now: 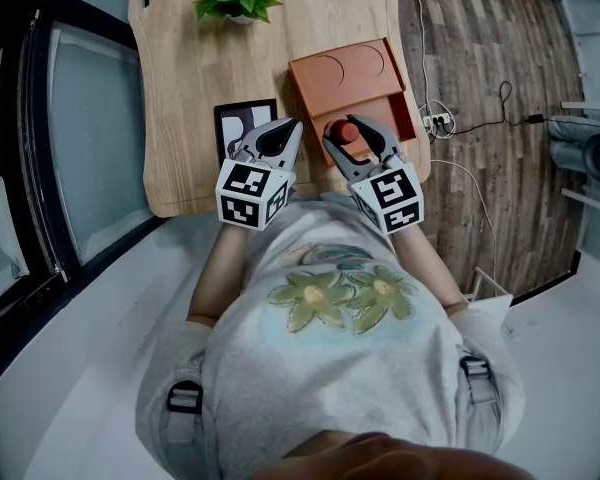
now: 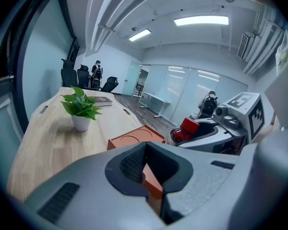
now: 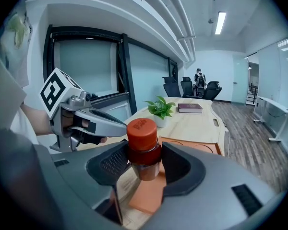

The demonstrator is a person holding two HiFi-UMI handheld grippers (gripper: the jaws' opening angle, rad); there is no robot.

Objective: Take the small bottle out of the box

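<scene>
On the near end of the pale wooden table (image 1: pixel 190 98): one open orange-brown rectangular box (image 1: pixel 352 80), with two round recesses in its far half. Your right gripper (image 1: pixel 351 128) is clamped on the small dark bottle with a red-orange screw cap (image 1: pixel 348 132), held over the box's near compartment. Only the right gripper view shows both pads (image 3: pixel 110 163) pressed to the bottle just under the cap, with orange board beneath its base. Whether the base is clear of the box cannot be told. Your left gripper (image 1: pixel 290 131) sits just beside the right one, jaws together on nothing. Its own view shows only the box through the hollow behind the tips. Head view only: a dark-framed white card (image 1: pixel 242 120), its near part covered by the left gripper. Gripper views only: a dark red book (image 3: pixel 189 108) beyond the green plant in a white pot (image 3: pixel 159 109), then office chairs (image 3: pixel 182 87) and a standing person (image 3: pixel 198 78), too small to detail.
</scene>
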